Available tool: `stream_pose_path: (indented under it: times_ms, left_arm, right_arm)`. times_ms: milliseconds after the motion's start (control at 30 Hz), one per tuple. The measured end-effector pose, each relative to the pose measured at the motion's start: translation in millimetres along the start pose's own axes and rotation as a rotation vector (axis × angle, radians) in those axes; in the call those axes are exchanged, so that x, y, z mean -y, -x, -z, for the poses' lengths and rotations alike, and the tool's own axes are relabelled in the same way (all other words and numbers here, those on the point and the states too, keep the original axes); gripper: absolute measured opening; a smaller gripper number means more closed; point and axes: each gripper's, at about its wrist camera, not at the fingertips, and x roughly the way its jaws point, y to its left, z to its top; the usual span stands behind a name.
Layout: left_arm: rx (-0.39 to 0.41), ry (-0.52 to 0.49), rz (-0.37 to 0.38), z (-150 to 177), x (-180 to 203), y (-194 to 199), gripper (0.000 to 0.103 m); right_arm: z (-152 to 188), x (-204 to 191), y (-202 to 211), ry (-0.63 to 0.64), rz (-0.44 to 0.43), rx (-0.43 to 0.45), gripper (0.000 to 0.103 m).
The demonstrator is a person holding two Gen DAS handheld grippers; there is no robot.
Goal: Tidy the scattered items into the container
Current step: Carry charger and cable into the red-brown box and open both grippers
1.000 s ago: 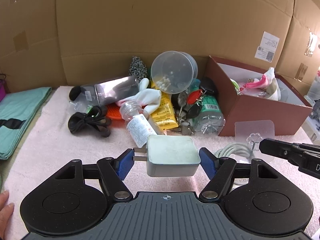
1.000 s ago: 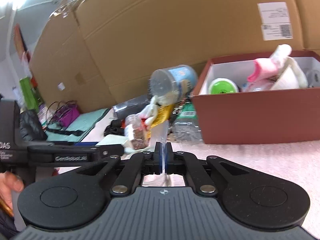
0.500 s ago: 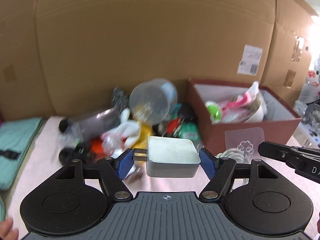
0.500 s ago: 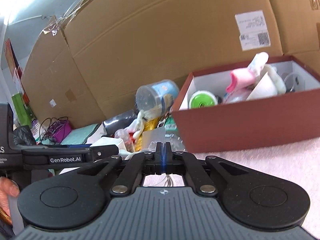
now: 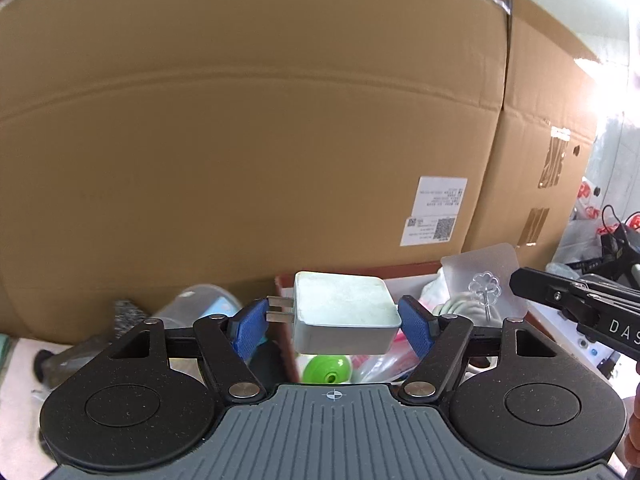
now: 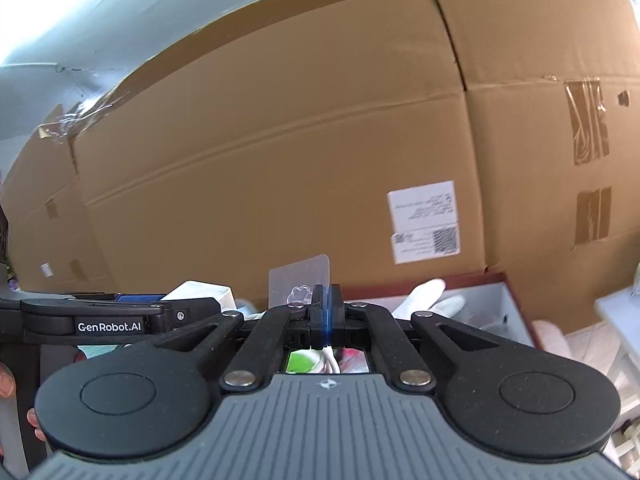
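My left gripper point(image 5: 335, 322) is shut on a white power adapter point(image 5: 344, 312) with two metal prongs pointing left, held in the air over the near edge of the red-brown box point(image 5: 288, 280). My right gripper point(image 6: 327, 312) is shut on a clear adhesive wall hook point(image 6: 300, 282), also seen in the left wrist view point(image 5: 482, 284), held above the box point(image 6: 502, 280). A green round item point(image 5: 326, 368) and pink and white things lie in the box below. A coil of white cable point(image 5: 456, 308) hangs behind the adapter.
A tall cardboard wall point(image 5: 280, 140) stands close behind the box. Leftover clutter lies left of the box: a clear round tub point(image 5: 192, 304), a steel scourer point(image 5: 126, 314) and a dark bottle point(image 5: 60, 356) on the pink towel. A white shelf with bags point(image 5: 592, 224) is at the right.
Both grippers have risen and moved forward and right, from over the pink towel to above the box, each still holding its item. The clutter pile has dropped to the lower left of view.
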Motion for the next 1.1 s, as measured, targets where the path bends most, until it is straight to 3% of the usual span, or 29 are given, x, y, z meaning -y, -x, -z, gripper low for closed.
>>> stream_pose_path:
  times_ms: [233, 300, 400, 533, 633, 700, 767, 800, 867, 900, 933, 1100]
  left_arm:
    - [-0.129, 0.02, 0.005, 23, 5, -69, 0.072]
    - [-0.112, -0.021, -0.022, 30, 13, -74, 0.073]
    - [-0.106, -0.063, -0.035, 33, 20, -78, 0.082]
    - [-0.146, -0.056, -0.001, 31, 21, -86, 0.066]
    - [-0.17, -0.068, -0.007, 31, 28, -98, 0.066]
    - [-0.167, -0.073, -0.013, 33, 29, -98, 0.071]
    - [-0.137, -0.063, -0.021, 36, 26, -92, 0.093]
    - [-0.106, -0.058, -0.011, 36, 25, -87, 0.094]
    - [-0.069, -0.058, -0.018, 37, 23, -78, 0.103]
    - [-0.053, -0.062, -0.029, 37, 23, -74, 0.103]
    - [-0.036, -0.076, -0.026, 38, 23, -70, 0.103]
    - [-0.031, -0.104, 0.009, 41, 23, -51, 0.103]
  right_arm:
    - [21, 39, -42, -0.023, 0.077, -0.11, 0.001]
    - [28, 46, -52, -0.028, 0.095, -0.141, 0.001]
    - [38, 51, -65, -0.022, 0.124, -0.181, 0.003]
    - [40, 51, -75, -0.007, 0.146, -0.187, 0.001]
    - [38, 52, -82, -0.003, 0.145, -0.195, 0.001]
    - [37, 50, -85, 0.009, 0.152, -0.198, 0.001]
    - [36, 48, -83, 0.035, 0.158, -0.199, 0.003]
    - [37, 47, -81, 0.042, 0.154, -0.201, 0.005]
    - [40, 46, -79, 0.051, 0.161, -0.207, 0.029]
    - [41, 46, -77, 0.05, 0.181, -0.202, 0.053]
    - [44, 45, -75, 0.051, 0.208, -0.191, 0.065]
    - [50, 42, -64, 0.033, 0.212, -0.174, 0.08]
